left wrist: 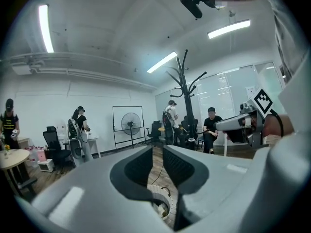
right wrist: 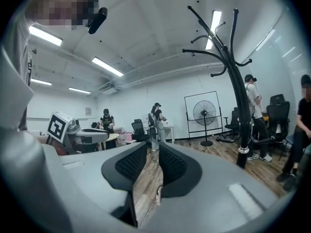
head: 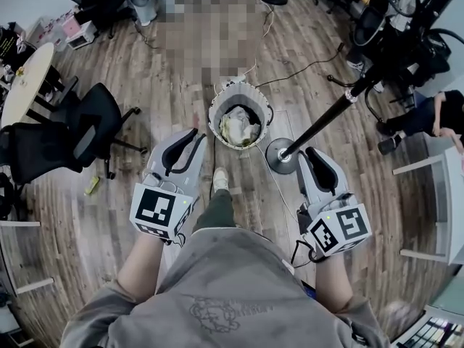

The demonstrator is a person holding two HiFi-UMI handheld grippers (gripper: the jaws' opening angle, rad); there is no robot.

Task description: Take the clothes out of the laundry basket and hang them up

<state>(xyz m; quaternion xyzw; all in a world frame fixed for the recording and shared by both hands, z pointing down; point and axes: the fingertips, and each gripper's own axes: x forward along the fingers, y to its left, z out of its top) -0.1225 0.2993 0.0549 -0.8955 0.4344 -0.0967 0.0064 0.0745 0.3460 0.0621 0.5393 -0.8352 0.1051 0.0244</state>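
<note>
A white laundry basket [head: 240, 93] stands on the wood floor ahead of me, with pale crumpled clothes [head: 241, 126] inside. Just right of it is the round base of a black coat rack [head: 281, 155], whose pole slants up to the right. My left gripper [head: 197, 135] hovers short of the basket's near left side, its jaws a narrow gap apart and empty. My right gripper [head: 310, 153] hangs beside the rack's base, also narrowly apart with nothing held. In the left gripper view the basket [left wrist: 163, 205] shows below the jaws [left wrist: 155, 152]. The right gripper view has the coat rack [right wrist: 233, 81] at right.
Black office chairs [head: 94, 125] and a round table [head: 25, 82] stand at left. A cable [head: 304, 67] runs across the floor behind the basket. A seated person [head: 435, 114] and a white table [head: 435, 194] are at right. Several people and a standing fan [left wrist: 130, 124] are further off.
</note>
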